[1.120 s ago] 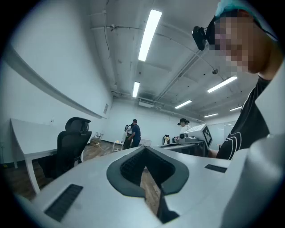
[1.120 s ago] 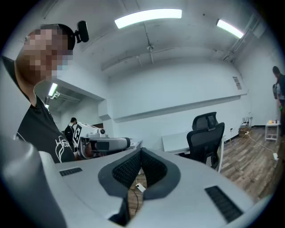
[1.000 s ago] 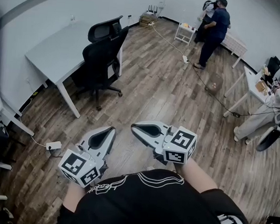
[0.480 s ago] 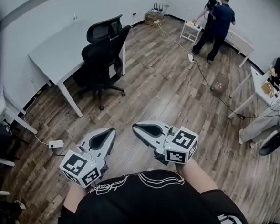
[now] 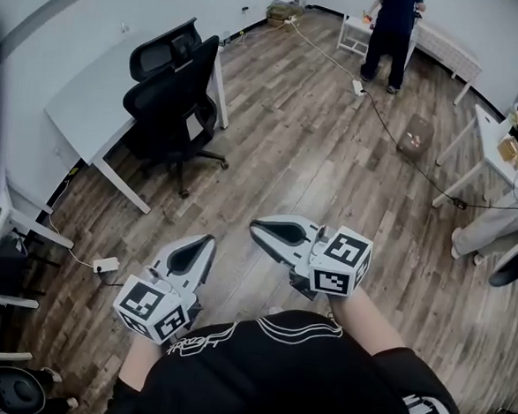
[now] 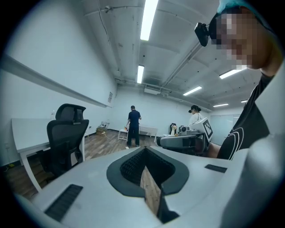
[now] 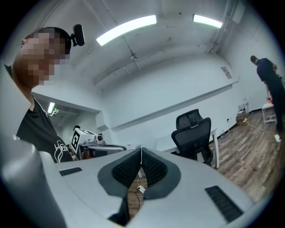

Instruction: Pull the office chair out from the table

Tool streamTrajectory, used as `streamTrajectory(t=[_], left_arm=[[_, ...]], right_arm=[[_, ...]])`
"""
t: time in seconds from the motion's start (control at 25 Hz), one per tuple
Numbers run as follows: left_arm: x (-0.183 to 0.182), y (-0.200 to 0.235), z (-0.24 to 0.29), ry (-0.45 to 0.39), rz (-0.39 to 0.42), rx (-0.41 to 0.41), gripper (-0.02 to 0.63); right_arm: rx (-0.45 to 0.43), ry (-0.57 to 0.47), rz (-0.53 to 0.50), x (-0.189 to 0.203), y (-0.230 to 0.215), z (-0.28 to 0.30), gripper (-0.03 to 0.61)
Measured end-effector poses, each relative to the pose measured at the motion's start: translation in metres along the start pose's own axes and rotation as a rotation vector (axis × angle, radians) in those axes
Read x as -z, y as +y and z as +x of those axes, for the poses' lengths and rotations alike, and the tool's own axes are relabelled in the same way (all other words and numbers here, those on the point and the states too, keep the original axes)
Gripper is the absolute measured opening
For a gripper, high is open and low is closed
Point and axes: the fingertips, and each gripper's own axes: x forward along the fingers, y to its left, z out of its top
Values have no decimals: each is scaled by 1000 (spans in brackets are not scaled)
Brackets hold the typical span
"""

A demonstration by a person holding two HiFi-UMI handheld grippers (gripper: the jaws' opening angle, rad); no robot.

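Floor (image 5: 298,160): laid in brown wood planks.
Walls (image 5: 61,2): painted plain white.
Ceiling strips (image 6: 149,18): lit, long and narrow.
Desk (image 5: 481,129): white, set at the right.
Stand (image 5: 353,31): small, white, placed far off.

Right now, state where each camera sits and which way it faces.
Head view: on the person's head, facing steeply down at the left gripper, the right gripper and the black shirt.
Left gripper view: on the left gripper, along its shut jaws toward the office chair; shirt at right.
Right gripper view: on the right gripper, along its shut jaws toward the table; shirt at left.
Shared: all show the office chair.
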Motion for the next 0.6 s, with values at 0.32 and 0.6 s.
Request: streamTrajectory(t=[0.32,0.6], left_arm=[[-19,-51,80,-43,51,75,6],[-20,-46,104,-61,41,38,8]], right_arm=[[-10,-17,4,-14,-54,-70,37],[-3,-15,-95,-19,-70,-90,38]])
